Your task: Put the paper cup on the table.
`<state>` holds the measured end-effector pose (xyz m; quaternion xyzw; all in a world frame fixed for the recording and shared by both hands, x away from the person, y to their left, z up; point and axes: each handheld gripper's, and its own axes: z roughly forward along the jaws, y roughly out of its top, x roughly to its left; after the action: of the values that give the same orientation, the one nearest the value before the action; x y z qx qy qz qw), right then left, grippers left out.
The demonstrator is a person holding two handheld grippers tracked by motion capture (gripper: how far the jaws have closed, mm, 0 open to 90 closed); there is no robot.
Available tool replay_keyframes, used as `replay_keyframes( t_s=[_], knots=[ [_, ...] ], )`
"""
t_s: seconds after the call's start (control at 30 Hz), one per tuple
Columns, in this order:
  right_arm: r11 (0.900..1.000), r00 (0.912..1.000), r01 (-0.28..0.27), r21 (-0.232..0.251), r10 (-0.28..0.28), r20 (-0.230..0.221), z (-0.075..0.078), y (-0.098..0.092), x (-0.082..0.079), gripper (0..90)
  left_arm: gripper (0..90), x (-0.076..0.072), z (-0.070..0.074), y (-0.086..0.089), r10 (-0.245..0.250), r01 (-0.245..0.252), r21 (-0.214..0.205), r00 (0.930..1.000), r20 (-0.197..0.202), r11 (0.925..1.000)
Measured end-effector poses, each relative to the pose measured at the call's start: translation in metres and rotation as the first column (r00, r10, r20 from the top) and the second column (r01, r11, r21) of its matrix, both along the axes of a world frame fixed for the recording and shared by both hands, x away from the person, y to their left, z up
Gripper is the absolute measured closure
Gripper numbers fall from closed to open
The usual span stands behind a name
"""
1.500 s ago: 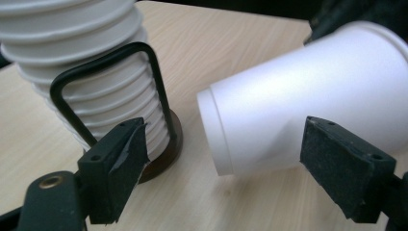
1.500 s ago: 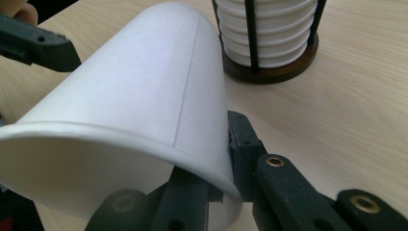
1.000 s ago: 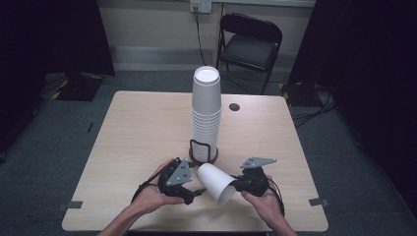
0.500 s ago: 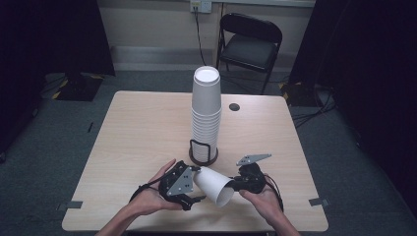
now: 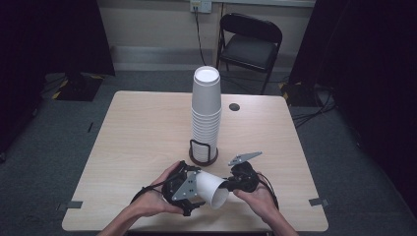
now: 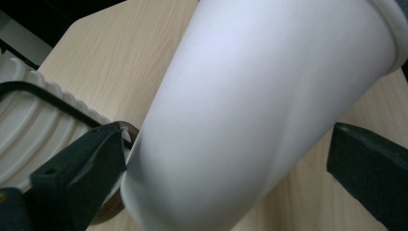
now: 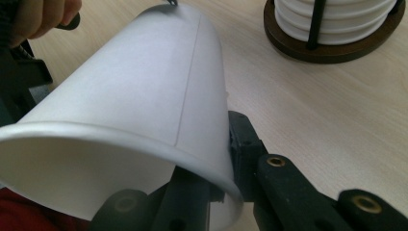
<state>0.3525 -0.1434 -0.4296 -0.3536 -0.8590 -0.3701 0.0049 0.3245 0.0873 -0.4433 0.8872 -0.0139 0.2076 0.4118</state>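
No text, label, brand, number or sign can be read anywhere (the white cup (image 5: 212,189) and the stacked cups (image 5: 205,115) are seen blank).

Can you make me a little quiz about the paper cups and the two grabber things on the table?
1. True or false: the loose cup lies tilted on its side between the two hand-held grippers.
2. Which hand-held gripper pinches the loose cup's rim? A: the left hand-held gripper. B: the right hand-held gripper.
3. What does the tall stack of cups stand in?

Key
1. True.
2. B. Its jaws are closed on the rim. The left one's jaws have just been opening and stand apart, with the cup between them, unpressed.
3. A round dark holder with black wire uprights, on the table.
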Motion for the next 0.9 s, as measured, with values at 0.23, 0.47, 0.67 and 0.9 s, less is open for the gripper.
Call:
replay_keyframes(
  t_s=[0.23, 0.47, 0.67, 0.9],
  knots=[
    [1.0, 1.0, -0.006, 0.0, 0.006, -0.003, 0.001, 0.003, 0.001, 86.9, 0.0, -0.003, 0.001, -0.007, -0.029, 0.028, 0.021, 0.9991, 0.029, 0.9994],
    [0.9994, 0.9998, -0.019, 0.031, 0.019, -0.002, 0.004, 0.01, 0.002, 87.3, 0.0, -0.007, -0.001, -0.013, -0.039, 0.038, 0.024, 0.997, 0.066, 0.999],
    [0.9986, 0.9998, -0.013, 0.05, 0.014, -0.016, 0.003, 0.013, 0.002, 87.2, 0.0, -0.009, -0.001, -0.015, -0.03, 0.029, 0.019, 0.9966, 0.077, 0.9994],
    [0.9981, 0.9996, -0.008, 0.06, 0.01, -0.028, 0.0, 0.018, 0.004, 88.3, 3.5, -0.014, 0.002, -0.023, -0.058, 0.059, -0.005, 0.9945, 0.087, 0.9982]
  ],
)
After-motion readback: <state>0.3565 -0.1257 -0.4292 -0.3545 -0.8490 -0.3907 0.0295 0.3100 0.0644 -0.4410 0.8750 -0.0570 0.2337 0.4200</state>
